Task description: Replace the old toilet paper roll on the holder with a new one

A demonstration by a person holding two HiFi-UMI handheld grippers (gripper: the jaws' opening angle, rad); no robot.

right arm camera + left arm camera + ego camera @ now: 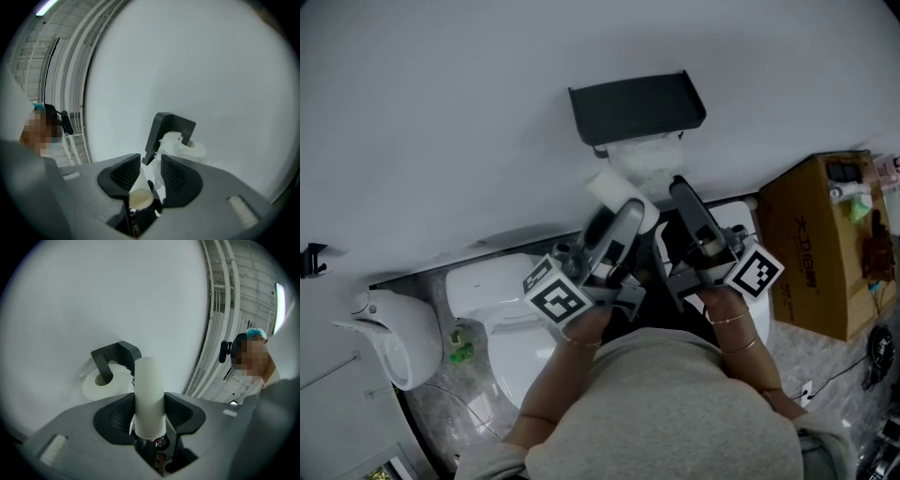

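Note:
A black wall holder [637,105] carries a white paper roll [645,159] with a ragged edge; both also show in the left gripper view, holder [117,354] and roll [105,383]. My left gripper [619,217] is shut on a second white roll [614,187] just below and left of the holder; that roll [150,380] stands upright between its pads. My right gripper [682,192] points at the holder [171,125] from below right. Its jaws stand narrow but apart [151,165], with a small pale tube-like thing [139,197] low between them, against one pad only.
A white toilet [525,300] sits under my arms. A cardboard box [820,248] with small items on top stands at the right, and a white bin-like fixture [394,333] at the left. White pipes [220,301] run up the side wall.

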